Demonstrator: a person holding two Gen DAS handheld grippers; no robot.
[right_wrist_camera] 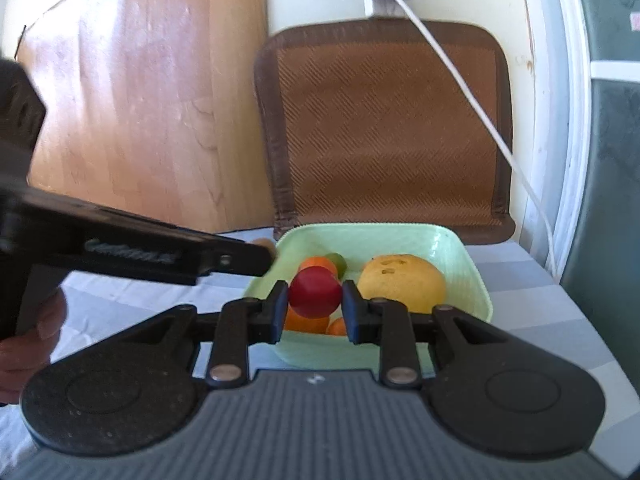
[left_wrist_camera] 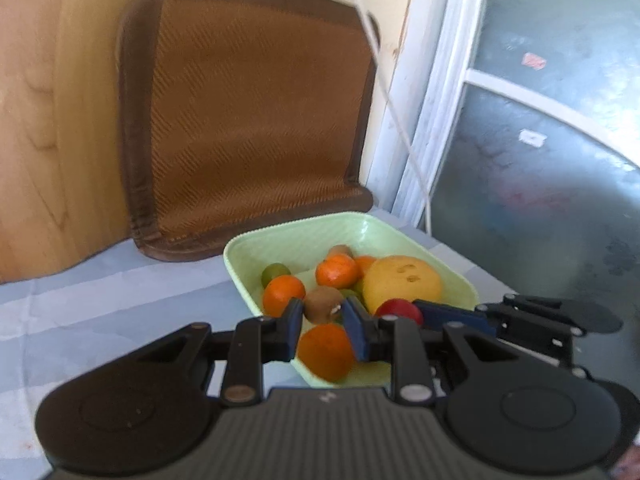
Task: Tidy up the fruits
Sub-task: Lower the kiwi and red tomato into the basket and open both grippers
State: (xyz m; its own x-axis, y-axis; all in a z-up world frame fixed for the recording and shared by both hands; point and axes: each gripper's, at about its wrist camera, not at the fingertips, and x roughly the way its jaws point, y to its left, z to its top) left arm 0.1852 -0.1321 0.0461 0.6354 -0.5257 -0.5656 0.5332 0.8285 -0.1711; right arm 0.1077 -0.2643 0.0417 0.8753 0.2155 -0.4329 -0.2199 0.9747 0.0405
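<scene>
Kiwi (left_wrist_camera: pixel 323 305) sits between the fingers of my left gripper (left_wrist_camera: pixel 322 326) in the left wrist view, with the jaws at a narrow gap on either side of it; whether the pads actually press its skin I cannot tell, since the frame is soft. It lies in the pale green dish (left_wrist_camera: pixel 280 236) on the striped tablecloth (left_wrist_camera: pixel 100 300), among mandarins (left_wrist_camera: pixel 337 270), a green grape (left_wrist_camera: pixel 275 273) and a big yellow citrus (left_wrist_camera: pixel 402 282). I judge the kiwi light, fuzzy enough not to slip, but soft under its skin, so I would take it across its short middle with mild pressure. Just right of it my right gripper (left_wrist_camera: pixel 440 312) comes in from the side with a red fruit (left_wrist_camera: pixel 399 310). A brown woven mat (left_wrist_camera: pixel 248 120) leans on the wall behind the dish.

From the right wrist view, my right gripper's fingers close on the red fruit (right_wrist_camera: pixel 315 291), one pad on each flank, holding it over the near part of the green dish (right_wrist_camera: pixel 460 256). It looks smooth and glossy, a plum or small tomato by my guess, so I expect it to be slick and easily bruised; a grip across its widest girth seems right. The yellow citrus (right_wrist_camera: pixel 401 282) lies beside it, heavier and firm by its looks. My left gripper (right_wrist_camera: pixel 256 258) crosses from the left, its tip over the dish rim
</scene>
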